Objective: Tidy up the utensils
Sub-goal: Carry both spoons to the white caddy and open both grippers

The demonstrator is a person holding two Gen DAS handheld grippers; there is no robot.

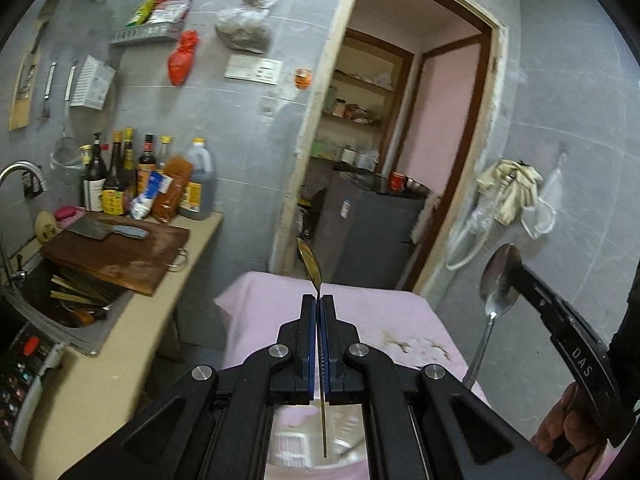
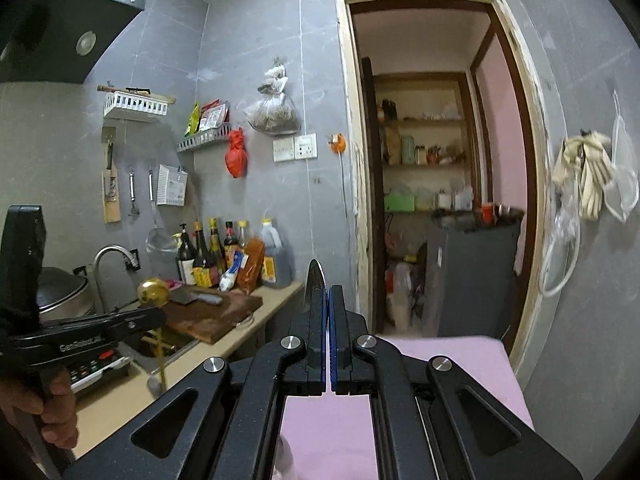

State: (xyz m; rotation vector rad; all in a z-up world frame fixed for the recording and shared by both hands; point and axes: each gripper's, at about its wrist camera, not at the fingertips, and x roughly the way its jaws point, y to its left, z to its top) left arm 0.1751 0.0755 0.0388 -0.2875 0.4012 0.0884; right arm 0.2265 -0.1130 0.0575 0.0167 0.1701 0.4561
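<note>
- Progress looks like mid-carry: left gripper is clamped on a gold spoon, and right gripper is pinching a silver spoon by the bowl, handle hanging down.
- Both spoons are up in the air over the pink surface, nothing set down yet.
- White tray at 6 o'clock under the left gripper could be the drop spot, just guessing.
- Cutting board and cleaver sit at 9 o'clock, well out of the way.
</note>
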